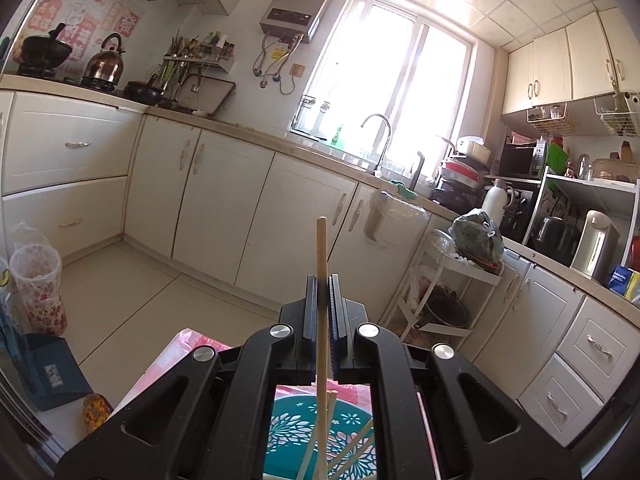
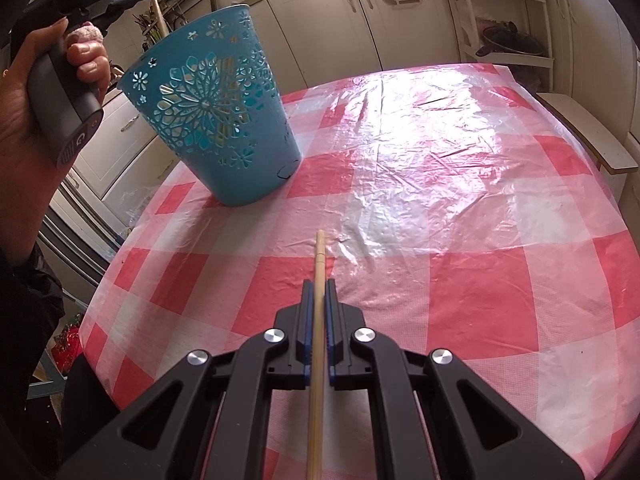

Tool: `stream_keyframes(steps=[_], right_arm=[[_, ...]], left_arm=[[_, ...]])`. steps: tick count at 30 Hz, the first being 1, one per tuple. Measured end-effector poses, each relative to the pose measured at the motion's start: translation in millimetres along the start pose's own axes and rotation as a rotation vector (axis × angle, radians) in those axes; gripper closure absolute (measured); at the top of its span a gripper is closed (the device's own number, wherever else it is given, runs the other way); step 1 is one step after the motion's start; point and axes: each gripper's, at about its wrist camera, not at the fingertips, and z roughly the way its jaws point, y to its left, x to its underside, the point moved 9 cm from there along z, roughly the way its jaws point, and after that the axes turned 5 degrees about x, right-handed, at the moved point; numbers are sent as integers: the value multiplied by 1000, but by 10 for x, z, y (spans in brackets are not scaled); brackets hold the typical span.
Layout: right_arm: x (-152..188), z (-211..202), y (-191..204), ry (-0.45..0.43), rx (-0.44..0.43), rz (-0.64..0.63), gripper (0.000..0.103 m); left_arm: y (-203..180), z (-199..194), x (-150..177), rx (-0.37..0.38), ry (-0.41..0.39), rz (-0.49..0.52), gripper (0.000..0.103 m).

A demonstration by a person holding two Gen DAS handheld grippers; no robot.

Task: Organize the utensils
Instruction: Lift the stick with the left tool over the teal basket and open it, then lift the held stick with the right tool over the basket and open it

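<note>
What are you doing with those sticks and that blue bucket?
A person is sorting chopsticks into the blue basket on the checked tablecloth. The left gripper, jaws shut on one chopstick, is above the basket, where other chopsticks already lie. The right gripper holds another chopstick over the table, not yet at the basket.

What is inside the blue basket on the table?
Wooden chopsticks lean inside the basket, seen from above and through its cut-outs. The gripper body hides most of the opening, so their count is unclear.
</note>
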Motion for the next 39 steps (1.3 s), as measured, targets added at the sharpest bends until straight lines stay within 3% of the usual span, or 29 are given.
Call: stream_keyframes(steps=[6,11,13,15,18,21,27,31,33,36,39], right_arm=[[1,1,-3,1,3,-3,97],[1,8,6,4,9,-8,97],[-1,9,11,9,10,-12,97],[-4,13,10,18,3,-10,97],[0,7,-6,39,-14,-2,97],[9,-5,-2,49,-7,-16,97],[12,5,52,59,43,-92,96],[38,8,153,30,170,-255,99],[42,9,171,21,191,-274,97],[-19,-79,77,25,103,-149,97],[-215,-336,49,-38,-23,-34,97]], left_arm=[[-14,-2,145,-4,53,56,98],[-12,15,379,-37,164,134,96],[17,-38,447,-48,199,154,88],[64,-177,455,-74,200,165,67],[167,-491,397,-102,163,167,47],[309,-812,387,-128,144,173,40],[712,-1280,605,-184,198,136,37],[871,-1406,828,-201,251,113,37],[911,-1449,960,-200,280,102,37],[955,-1526,1175,-202,317,107,37],[1038,-1581,1431,-209,366,112,37]])
